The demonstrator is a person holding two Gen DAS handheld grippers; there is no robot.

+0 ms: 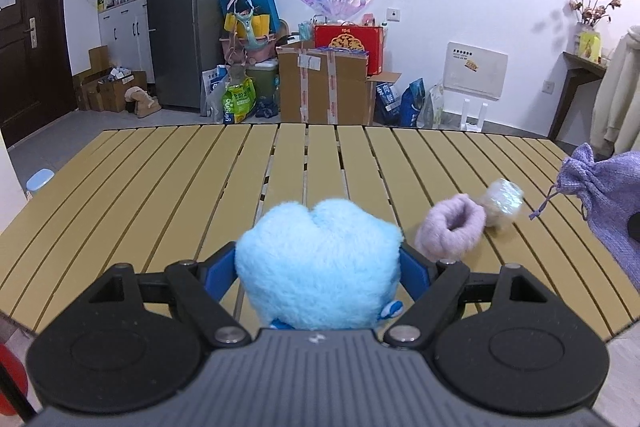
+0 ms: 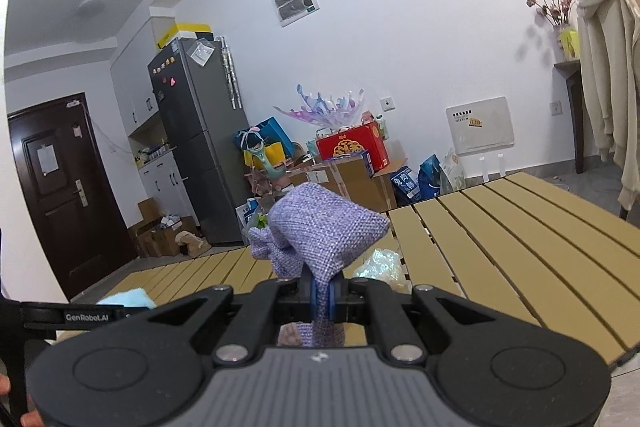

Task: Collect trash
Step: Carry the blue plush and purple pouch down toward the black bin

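Slatted table [image 1: 160,187] | left tool [image 1: 320,267] grips 1 blue plush [image 1: 316,267] | right tool [image 2: 322,297] pinches 1 purple pouch [image 2: 320,227]

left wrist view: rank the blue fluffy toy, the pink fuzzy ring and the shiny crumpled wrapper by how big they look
1. blue fluffy toy, though it sits nearest the camera, in the left gripper
2. pink fuzzy ring
3. shiny crumpled wrapper, slightly farther off
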